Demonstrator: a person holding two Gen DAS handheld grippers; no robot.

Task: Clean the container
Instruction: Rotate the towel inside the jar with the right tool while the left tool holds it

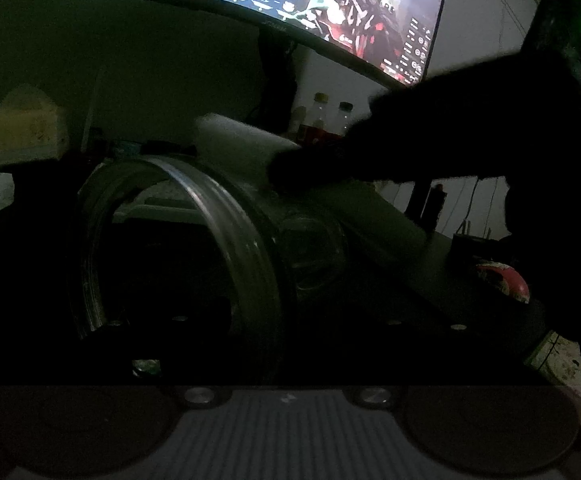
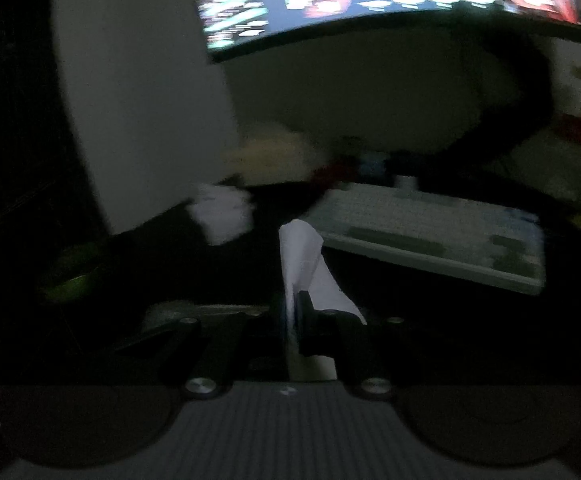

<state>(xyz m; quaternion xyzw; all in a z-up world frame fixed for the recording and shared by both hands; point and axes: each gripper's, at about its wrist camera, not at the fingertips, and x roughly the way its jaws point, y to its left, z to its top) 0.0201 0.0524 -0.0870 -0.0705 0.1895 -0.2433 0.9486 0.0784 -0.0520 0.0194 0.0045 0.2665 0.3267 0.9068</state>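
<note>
The right gripper (image 2: 292,312) pinches a white tissue (image 2: 302,256) between nearly closed fingers, near a keyboard (image 2: 430,232). The left gripper's opening cannot be told in the dark; the clear container (image 1: 194,248) lies sideways directly before it.

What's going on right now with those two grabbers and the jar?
Left hand-held gripper shut on clear jar, jar on its side. Right hand-held gripper shut on white tissue, off the jar. Dark sleeve crosses above the jar.
</note>
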